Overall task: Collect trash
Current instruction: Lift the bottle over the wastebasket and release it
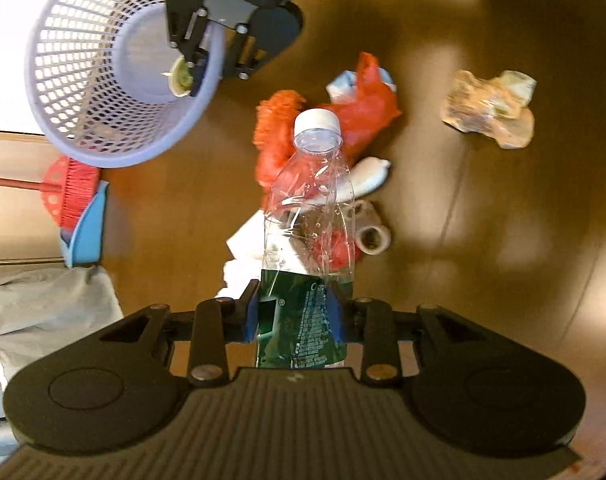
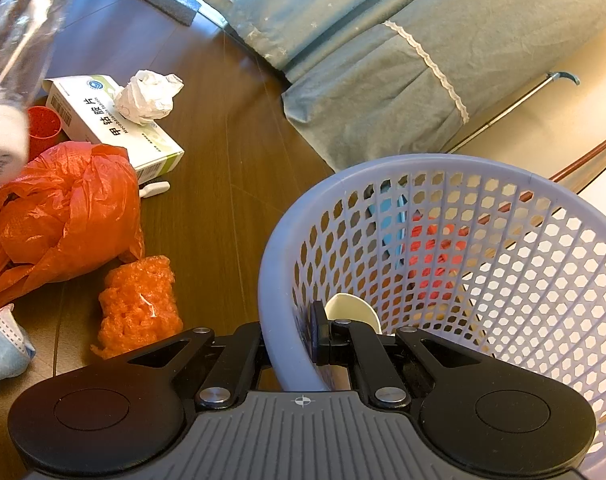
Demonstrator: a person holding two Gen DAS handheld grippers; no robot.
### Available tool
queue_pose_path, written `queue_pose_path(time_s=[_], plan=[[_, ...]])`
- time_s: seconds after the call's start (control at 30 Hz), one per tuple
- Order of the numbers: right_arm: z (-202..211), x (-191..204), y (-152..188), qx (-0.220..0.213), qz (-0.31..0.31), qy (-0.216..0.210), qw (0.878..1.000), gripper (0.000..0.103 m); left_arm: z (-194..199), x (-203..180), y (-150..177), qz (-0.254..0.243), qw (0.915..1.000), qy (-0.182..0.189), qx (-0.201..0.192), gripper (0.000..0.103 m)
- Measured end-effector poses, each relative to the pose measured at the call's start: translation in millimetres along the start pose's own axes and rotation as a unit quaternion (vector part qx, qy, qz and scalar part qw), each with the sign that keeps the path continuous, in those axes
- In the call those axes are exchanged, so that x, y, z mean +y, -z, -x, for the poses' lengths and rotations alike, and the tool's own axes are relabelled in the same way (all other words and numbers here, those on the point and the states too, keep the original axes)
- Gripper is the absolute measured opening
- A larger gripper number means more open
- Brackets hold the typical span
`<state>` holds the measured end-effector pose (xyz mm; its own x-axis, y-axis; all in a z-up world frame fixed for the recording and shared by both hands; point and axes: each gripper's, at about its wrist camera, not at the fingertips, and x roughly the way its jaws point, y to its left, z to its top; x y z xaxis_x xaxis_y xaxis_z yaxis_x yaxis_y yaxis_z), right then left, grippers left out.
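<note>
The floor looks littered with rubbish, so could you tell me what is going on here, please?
A person with a gripper in each hand is collecting trash. The left gripper is shut on a clear plastic bottle, held above the pile. The right gripper is clamped on the rim of the lavender mesh basket, which is nearly empty. An orange plastic bag, crumpled paper, a medicine box and orange foam lie on the wooden floor.

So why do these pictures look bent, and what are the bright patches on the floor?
Left wrist view: the fisheye lens curves the edges, pale glare patches lie on the brown floor, and the plastic bottle between the tongs is fairly sharp. Right wrist view: the same bottle is a blurred smear at top left, while the basket is crisp.
</note>
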<state>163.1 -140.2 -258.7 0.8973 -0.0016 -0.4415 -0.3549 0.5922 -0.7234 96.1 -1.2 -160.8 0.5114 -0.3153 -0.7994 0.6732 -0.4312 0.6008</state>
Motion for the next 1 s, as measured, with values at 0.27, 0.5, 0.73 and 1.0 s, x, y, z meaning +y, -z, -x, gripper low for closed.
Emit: queue_pose_path(time_s=[0.27, 0.5, 0.73, 1.0], plan=[[-1, -1, 0, 0.001, 0.001, -0.001, 1.000, 0.002, 11, 37, -5, 0.011, 0.9984, -0.056, 0.002, 0.028], [1, -3, 0, 0.005, 0.004, -0.002, 1.000, 0.002, 9, 87, -40, -0.008, 0.9935, -0.111, -0.022, 0.028], [2, -6, 1, 0.004, 0.001, -0.002, 1.000, 0.002, -16, 130, -100, -0.027, 0.9832, -0.163, -0.077, 0.030], [7, -8, 1, 0.003, -0.007, 0.000, 1.000, 0.002, -28, 137, -126, -0.027, 0.9781, -0.180, -0.101, 0.053]])
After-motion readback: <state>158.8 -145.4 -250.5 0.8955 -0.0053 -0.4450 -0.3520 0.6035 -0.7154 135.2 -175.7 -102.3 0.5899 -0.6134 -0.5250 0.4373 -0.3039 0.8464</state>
